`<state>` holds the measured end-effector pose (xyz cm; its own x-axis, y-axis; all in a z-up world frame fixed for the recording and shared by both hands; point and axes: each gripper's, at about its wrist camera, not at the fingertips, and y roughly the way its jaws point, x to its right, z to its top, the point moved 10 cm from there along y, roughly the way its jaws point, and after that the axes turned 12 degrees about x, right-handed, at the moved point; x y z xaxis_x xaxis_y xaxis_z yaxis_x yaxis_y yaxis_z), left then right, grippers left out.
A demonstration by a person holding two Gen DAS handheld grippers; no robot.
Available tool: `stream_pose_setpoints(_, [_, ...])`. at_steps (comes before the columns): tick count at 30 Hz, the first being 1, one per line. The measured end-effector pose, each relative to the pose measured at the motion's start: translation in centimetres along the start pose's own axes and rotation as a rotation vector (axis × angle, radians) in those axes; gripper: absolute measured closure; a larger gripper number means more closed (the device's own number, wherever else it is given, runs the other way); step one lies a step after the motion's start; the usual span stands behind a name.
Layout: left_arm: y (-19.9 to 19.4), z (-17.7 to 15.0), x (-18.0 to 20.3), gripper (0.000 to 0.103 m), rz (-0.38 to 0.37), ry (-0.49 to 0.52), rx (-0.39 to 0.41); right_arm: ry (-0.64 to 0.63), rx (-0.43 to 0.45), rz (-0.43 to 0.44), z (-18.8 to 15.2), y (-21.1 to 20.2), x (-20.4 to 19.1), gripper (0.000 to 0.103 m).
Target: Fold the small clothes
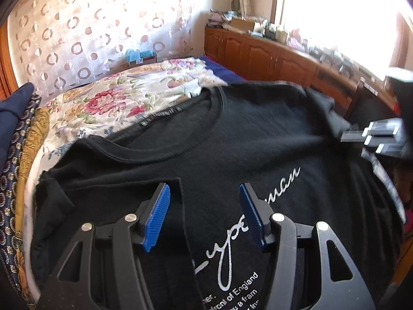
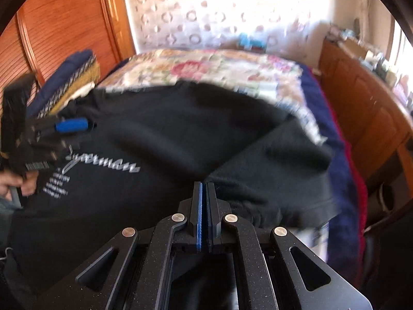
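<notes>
A black T-shirt [image 1: 232, 134] with white script print lies face up on the bed, collar toward the far side. Its left side is folded inward, and that straight folded edge runs between the fingers of my left gripper [image 1: 204, 213]. This gripper hovers open just over the chest, its blue pads [image 1: 157, 217] apart and pressing nothing. My right gripper [image 2: 205, 190] is shut, pads together, pinching the shirt's right sleeve [image 2: 271, 170] at its fold. In the left wrist view the right gripper [image 1: 347, 135] shows at the right edge, on the sleeve. The left gripper [image 2: 69, 126] appears at the left of the right wrist view.
A floral quilt [image 1: 124, 95] covers the bed beyond the shirt. Folded clothes [image 1: 18, 134] are stacked at the left edge. Wooden cabinets [image 1: 271, 56] with clutter on top run along the right under a bright window. A wooden slatted door [image 2: 64, 25] stands at the left.
</notes>
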<state>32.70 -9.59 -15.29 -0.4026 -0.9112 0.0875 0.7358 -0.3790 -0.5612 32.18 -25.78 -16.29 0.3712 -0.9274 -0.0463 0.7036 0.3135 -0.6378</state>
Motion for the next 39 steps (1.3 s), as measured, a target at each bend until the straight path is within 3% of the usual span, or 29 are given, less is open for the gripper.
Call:
stream_pose_setpoints(6, [-2.1,1.4,-0.5,0.047,0.007,0.009,0.084,0.039,-0.023,-0.004,-0.8,0.0,0.2,0.101])
stream_pose_setpoints(9, [-2.6,1.5,-0.2,0.047,-0.009,0.011,0.099,0.032,-0.006,-0.027,-0.1,-1.5,0.5,0.081])
stream_pose_setpoints(11, [-2.7,1.4,0.0,0.047,-0.014,0.015,0.098,0.033,0.026,-0.050,0.7,-2.8,1.1,0.062])
stream_pose_setpoints(14, [-2.7,1.3,0.4,0.047,-0.022,0.023,0.098,0.046,0.075,-0.115,1.8,-4.6,2.9,0.055])
stream_pose_setpoints(18, [-2.7,1.2,0.6,0.047,-0.030,0.027,0.099,0.087,0.147,-0.170,3.0,-5.9,5.9,0.051])
stream_pose_setpoints(20, [-2.6,1.1,0.6,0.047,-0.028,0.028,0.094,0.091,0.115,-0.246,2.5,-5.4,8.1,0.051])
stream_pose_setpoints(25, [-2.7,1.1,0.7,0.047,-0.017,0.027,0.094,0.140,0.046,-0.292,0.2,-3.2,11.4,0.051])
stream_pose_setpoints(39, [-2.6,0.9,0.6,0.047,-0.014,0.019,0.092,0.243,0.013,-0.265,-1.7,-1.5,14.0,0.051])
